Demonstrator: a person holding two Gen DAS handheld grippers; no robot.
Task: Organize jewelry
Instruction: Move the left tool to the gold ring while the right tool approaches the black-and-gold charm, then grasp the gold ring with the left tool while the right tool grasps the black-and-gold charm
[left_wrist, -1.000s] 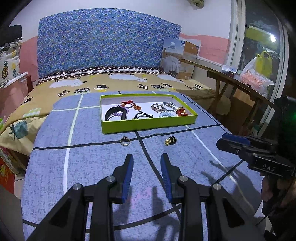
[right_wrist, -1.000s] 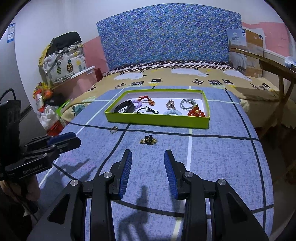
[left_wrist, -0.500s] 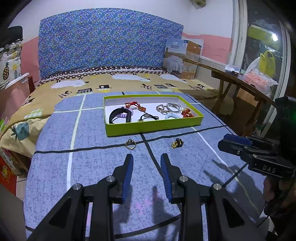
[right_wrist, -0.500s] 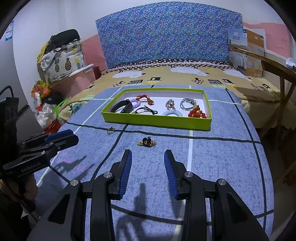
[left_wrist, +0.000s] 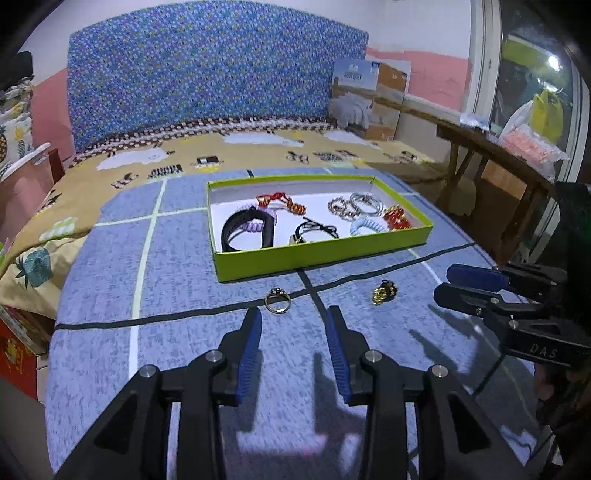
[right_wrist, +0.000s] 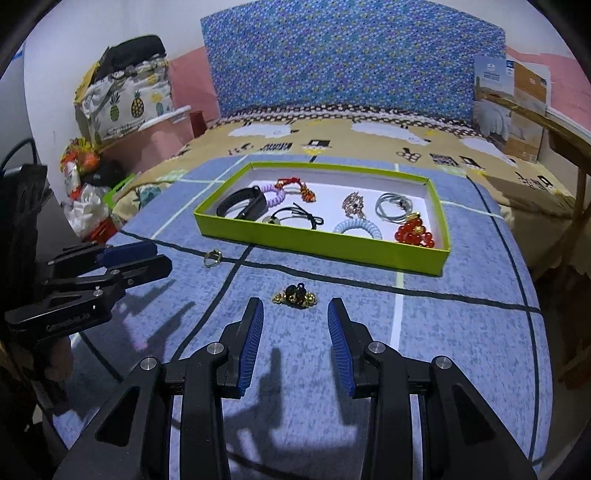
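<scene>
A green tray (left_wrist: 332, 256) (right_wrist: 317, 249) with a white floor sits on the blue bedcover and holds several bracelets, hair ties and beads. A small ring (left_wrist: 277, 300) (right_wrist: 212, 257) lies on the cover in front of the tray. A gold and black bead charm (left_wrist: 384, 291) (right_wrist: 295, 296) lies to its right. My left gripper (left_wrist: 293, 319) is open and empty, just short of the ring. My right gripper (right_wrist: 295, 312) is open and empty, just short of the charm.
The bed's blue headboard (left_wrist: 207, 77) stands behind. A wooden table (left_wrist: 491, 147) with bags stands at the right of the bed. Bags and boxes (right_wrist: 122, 96) are piled at the left. The cover's front edge is near me.
Both grippers have moved forward over the cover. The ring now lies just ahead of the left fingertips and the charm just ahead of the right ones. Both stay open.
</scene>
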